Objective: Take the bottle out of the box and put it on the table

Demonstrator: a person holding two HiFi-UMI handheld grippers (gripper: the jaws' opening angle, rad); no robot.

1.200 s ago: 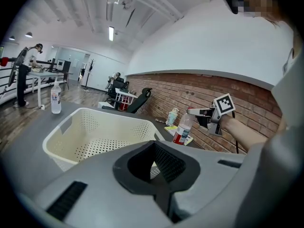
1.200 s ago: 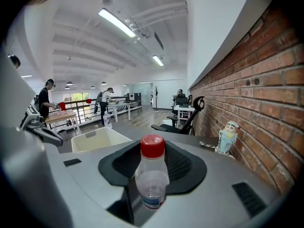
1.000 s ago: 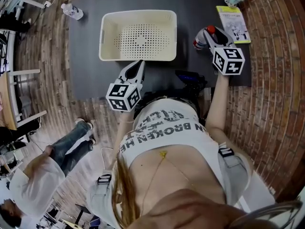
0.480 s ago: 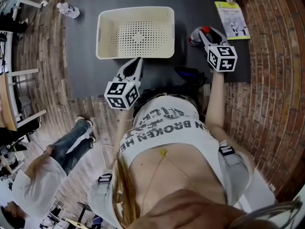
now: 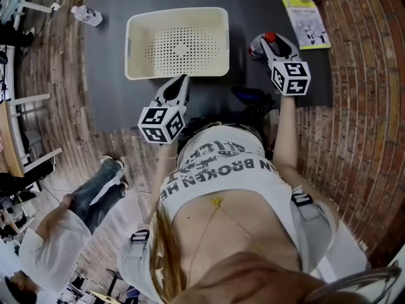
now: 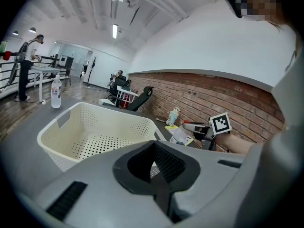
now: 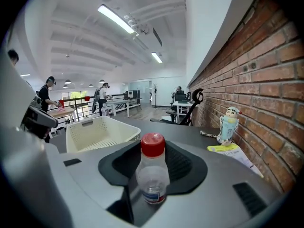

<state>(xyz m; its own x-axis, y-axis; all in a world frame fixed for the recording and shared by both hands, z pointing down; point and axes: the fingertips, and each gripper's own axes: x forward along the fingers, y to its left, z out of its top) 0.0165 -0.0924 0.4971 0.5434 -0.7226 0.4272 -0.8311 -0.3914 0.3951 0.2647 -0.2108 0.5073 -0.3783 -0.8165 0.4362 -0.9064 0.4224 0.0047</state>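
Bottle [image 7: 152, 175] with the red cap is out of the box [image 5: 131, 43]. It stands up straight between the two jaws of your right claw [image 5: 266, 42], and the jaws press on its sides, so that claw is gripping it. It sits low over the dark table [image 5: 114, 75], just to the right of the box and a little apart from it. You cannot see from these views if its bottom touches the table

Your left claw [image 5: 182, 81] is at the near side of the box, with its tip right by the near wall. Its jaws are pressed together and there is nothing between them

The box is a cream basket with lots of small holes in its floor, and nothing lies inside it. It sits in the middle of the table

Far and to the right of your right claw, a yellow booklet [image 5: 305, 23] lies near the right edge of the table. A small toy figure [image 7: 227, 125] stands at the far end of the booklet, by the brick wall. Another clear bottle [image 5: 85, 14] is at the far left corner of the table, well apart from the box. A person in jeans [image 5: 63, 220] is on the wooden floor to your left
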